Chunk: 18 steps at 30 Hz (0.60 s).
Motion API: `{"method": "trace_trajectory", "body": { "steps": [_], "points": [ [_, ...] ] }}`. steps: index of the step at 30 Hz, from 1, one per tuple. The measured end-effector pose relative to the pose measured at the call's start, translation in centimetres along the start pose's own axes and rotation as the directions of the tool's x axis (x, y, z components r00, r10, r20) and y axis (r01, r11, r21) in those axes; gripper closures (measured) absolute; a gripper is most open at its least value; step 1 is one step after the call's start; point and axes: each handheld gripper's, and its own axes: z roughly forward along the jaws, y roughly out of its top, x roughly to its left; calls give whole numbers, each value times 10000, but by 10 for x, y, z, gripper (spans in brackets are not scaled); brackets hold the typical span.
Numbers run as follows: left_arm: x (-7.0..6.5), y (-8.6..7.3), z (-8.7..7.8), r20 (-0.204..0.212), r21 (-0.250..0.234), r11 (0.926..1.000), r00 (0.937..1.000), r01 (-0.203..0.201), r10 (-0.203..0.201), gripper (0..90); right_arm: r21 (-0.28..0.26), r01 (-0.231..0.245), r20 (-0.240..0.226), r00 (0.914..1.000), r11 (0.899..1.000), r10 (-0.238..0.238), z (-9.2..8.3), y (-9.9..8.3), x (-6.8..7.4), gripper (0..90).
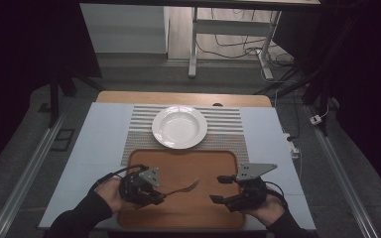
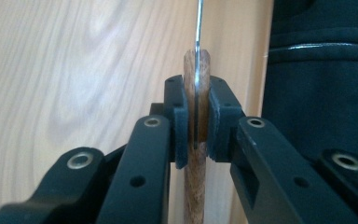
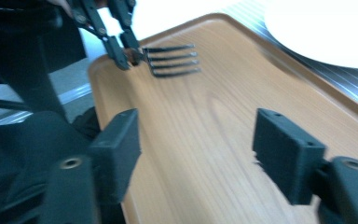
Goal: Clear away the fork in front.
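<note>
The left gripper has its pads clamped on the wooden handle of the fork, which sticks out beyond the fingertips, tines pointing toward the right gripper, long axis roughly level over the tray. The right gripper's jaws stand apart, empty. Best to keep the clamp square on the handle while carrying it toward the plate beyond.

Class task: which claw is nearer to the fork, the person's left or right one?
Left. The left claw is shut on the fork by its wooden handle, over the tray. The right claw stands apart, open and empty, on the side the tines point to.
</note>
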Motion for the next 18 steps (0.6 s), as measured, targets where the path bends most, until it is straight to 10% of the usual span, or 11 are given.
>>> {"method": "trace_trajectory", "body": {
  "steps": [10,18],
  "points": [
    [-1,-11,-7,-625,-71,9862,9842,1656,-1658,798,-334,-830,1375,9867,9960,868,-21,-18,0,139],
    [-3,-25,-9,-988,-417,9459,9407,3219,-3245,798,-419,-1338,2456,9592,9901,1401,-39,-34,0,39]
  ]
}}
